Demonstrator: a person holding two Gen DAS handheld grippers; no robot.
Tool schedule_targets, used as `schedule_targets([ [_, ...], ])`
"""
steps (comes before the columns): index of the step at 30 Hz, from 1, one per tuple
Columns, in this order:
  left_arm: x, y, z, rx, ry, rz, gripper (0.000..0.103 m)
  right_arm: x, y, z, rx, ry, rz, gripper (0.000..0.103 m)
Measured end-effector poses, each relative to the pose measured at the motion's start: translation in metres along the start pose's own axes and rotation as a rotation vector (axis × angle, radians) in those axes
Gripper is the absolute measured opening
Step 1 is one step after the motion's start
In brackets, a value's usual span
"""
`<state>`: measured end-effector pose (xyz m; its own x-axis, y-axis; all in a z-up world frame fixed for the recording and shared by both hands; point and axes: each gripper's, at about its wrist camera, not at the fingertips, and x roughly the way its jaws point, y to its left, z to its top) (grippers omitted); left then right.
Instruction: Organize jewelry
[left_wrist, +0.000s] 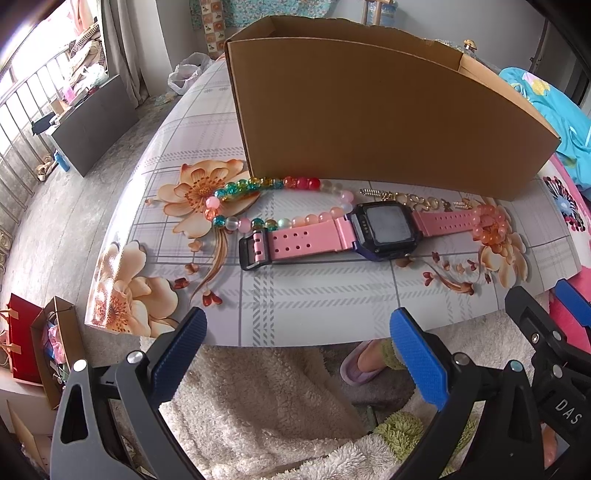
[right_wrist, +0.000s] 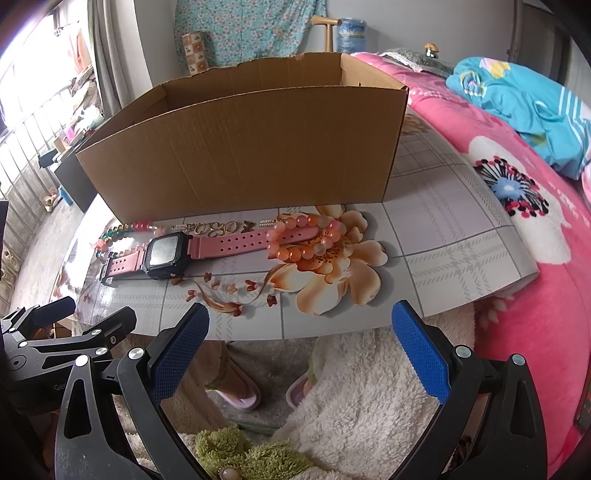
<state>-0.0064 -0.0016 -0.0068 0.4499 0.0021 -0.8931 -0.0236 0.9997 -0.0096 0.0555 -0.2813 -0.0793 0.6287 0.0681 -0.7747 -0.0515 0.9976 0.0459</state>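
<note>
jewelry in a tangle risk, both tools spread wide and empty

watch lies just in front of the box, its strap touching the bead string, chain and orange bracelet; left gripper and right gripper hang off the table edge. lifting the watch may drag these along.

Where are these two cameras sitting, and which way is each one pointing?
Left wrist: on the left hand-held gripper, open at the table's near edge, facing the watch and cardboard box; a slippered foot shows below.
Right wrist: on the right hand-held gripper, also open, further right, facing the orange bead bracelet; both feet show.
Shared: box, watch, bracelets, floral table; each view catches the other gripper.
</note>
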Motion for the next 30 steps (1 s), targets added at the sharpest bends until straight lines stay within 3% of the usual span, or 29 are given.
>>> schedule_targets([
  [30,-0.0019,0.0078,-0.0032,0.0,0.006,0.004,0.097,-0.0007,-0.001,0.002,0.001,-0.003,0.002,0.095],
])
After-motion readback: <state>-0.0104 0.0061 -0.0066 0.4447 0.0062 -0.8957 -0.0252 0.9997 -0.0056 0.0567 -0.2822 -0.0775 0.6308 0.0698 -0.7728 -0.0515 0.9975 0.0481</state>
